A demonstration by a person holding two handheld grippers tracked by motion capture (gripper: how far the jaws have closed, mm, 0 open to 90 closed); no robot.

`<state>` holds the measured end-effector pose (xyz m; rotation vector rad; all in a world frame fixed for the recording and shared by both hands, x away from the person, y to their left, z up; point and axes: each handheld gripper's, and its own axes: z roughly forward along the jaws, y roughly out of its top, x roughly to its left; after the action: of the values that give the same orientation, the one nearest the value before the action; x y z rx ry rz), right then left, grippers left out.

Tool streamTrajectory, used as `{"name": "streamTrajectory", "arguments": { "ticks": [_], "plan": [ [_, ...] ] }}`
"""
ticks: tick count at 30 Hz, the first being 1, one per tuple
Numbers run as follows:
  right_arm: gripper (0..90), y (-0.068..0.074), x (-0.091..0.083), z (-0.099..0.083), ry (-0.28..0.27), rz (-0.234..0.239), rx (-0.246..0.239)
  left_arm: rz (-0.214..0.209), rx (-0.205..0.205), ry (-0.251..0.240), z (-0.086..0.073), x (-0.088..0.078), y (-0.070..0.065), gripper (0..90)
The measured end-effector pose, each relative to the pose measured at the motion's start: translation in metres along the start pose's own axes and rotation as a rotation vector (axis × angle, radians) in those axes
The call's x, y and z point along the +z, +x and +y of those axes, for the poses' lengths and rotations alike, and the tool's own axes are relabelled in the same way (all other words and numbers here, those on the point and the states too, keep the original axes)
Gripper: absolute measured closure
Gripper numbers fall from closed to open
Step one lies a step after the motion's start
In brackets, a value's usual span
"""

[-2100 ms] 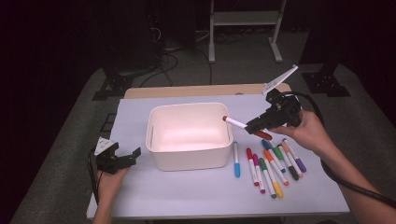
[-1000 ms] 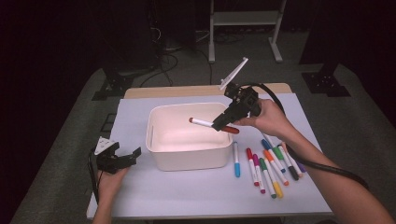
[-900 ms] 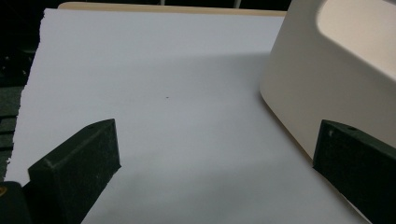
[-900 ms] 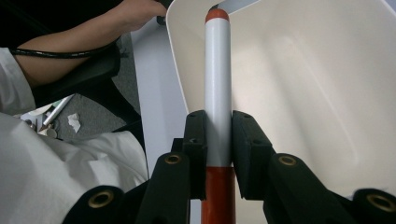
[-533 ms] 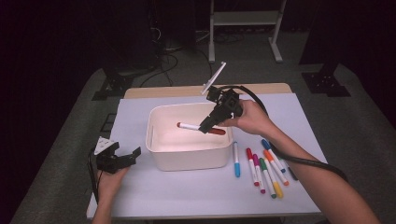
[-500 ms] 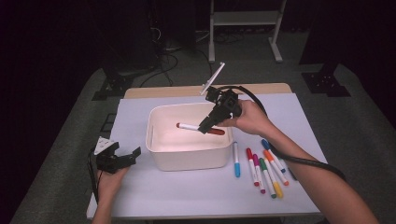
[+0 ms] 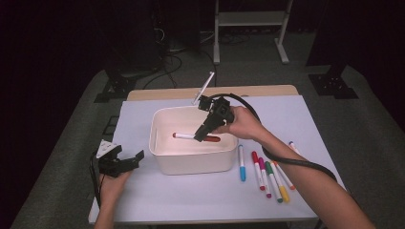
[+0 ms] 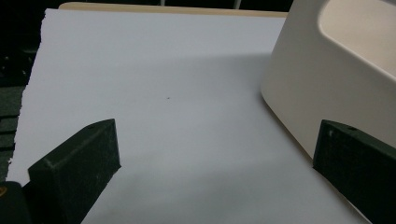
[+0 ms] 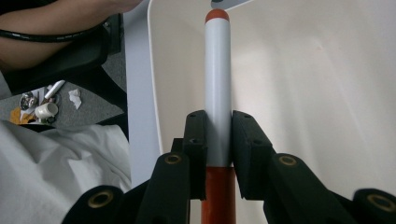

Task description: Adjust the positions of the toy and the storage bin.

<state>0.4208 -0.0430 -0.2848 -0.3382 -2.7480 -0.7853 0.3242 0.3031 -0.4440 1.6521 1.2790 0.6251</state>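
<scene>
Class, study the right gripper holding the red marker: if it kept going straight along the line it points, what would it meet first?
Probably the inside of the white bin: the right gripper aims its red marker toward the wall or floor, though depth is unclear.

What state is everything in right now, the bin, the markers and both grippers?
Red marker: clamped in the right gripper, held inside the bin.
Right gripper: shut on the red marker.
Left gripper: open, nothing between its jaws.
White bin: upright on the table, open-topped.
Loose markers: lying capped beside the bin.
</scene>
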Motion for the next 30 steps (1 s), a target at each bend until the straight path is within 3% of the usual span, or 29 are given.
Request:
{"name": "streamTrajectory", "arguments": {
  "ticks": [16,17,19,24,30],
  "plan": [
    [74.8,-0.008,0.029,0.007,0.081,-0.005,0.004,0.0,0.001,0.0,0.0,0.0,0.0,0.0],
    [73.8,-0.008,0.03,0.007,0.085,-0.005,0.004,0.0,0.0,0.0,0.0,0.0,0.0,0.0],
    [61.3,-0.007,0.033,0.009,0.093,-0.012,0.024,0.0,-0.001,-0.001,0.0,0.0,0.001,0.0],
    [59.5,-0.008,0.029,0.007,0.081,-0.028,0.03,0.0,-0.001,-0.002,0.0,0.0,0.001,0.0],
    [59.8,-0.002,0.011,-0.002,0.038,-0.048,0.03,0.002,0.0,0.001,0.0,0.0,0.001,0.0]
  ]
}}
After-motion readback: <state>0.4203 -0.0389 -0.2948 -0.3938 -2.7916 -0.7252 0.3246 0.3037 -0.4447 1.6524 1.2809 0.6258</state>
